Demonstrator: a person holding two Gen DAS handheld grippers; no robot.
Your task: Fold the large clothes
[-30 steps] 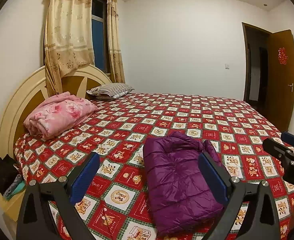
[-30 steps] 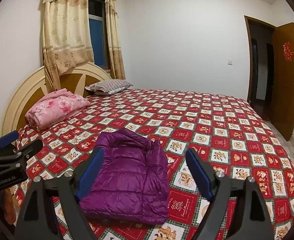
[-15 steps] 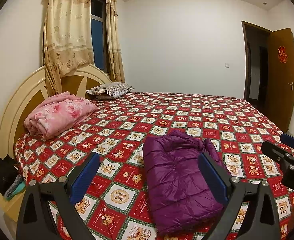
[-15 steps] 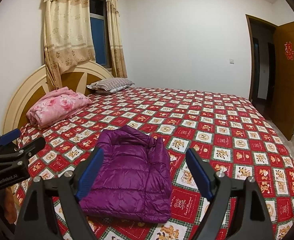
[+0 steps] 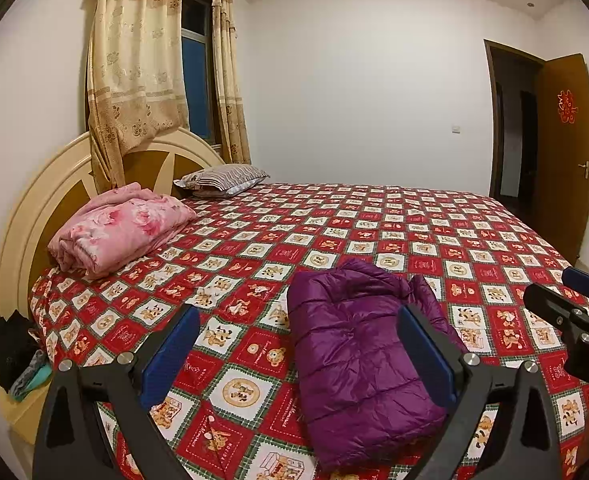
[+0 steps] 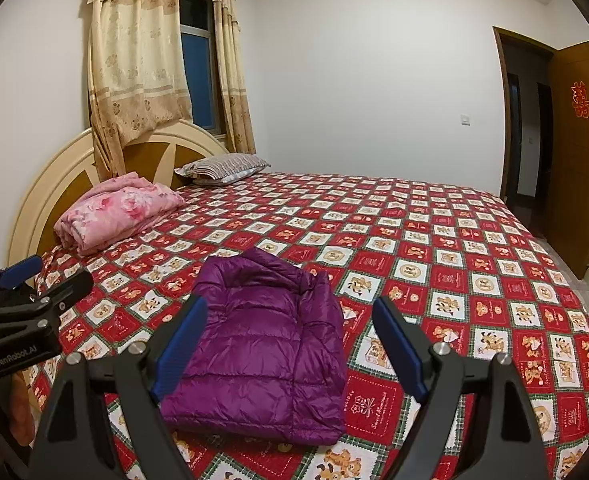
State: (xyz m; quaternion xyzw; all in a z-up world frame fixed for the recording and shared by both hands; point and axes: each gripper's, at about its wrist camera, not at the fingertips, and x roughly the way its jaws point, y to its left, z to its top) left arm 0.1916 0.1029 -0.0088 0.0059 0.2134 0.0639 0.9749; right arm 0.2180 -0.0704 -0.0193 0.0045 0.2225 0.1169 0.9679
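Observation:
A purple puffer jacket point(image 5: 358, 356) lies folded into a compact rectangle near the front edge of the bed; it also shows in the right wrist view point(image 6: 262, 344). My left gripper point(image 5: 298, 336) is open and empty, held above and short of the jacket's left side. My right gripper point(image 6: 288, 328) is open and empty, held back above the jacket. Each gripper shows at the edge of the other's view: the right one point(image 5: 566, 304) and the left one point(image 6: 50, 280). Neither touches the jacket.
The bed has a red checked cartoon bedspread point(image 5: 334, 240). A folded pink blanket point(image 5: 122, 228) and a striped pillow point(image 5: 222, 176) lie by the headboard point(image 5: 22, 216). Dark clothes point(image 5: 10, 348) sit on a nightstand at left. An open wooden door point(image 5: 566, 152) is at right.
Both grippers have drawn back and risen slightly from the jacket, staying open. The jacket has not moved.

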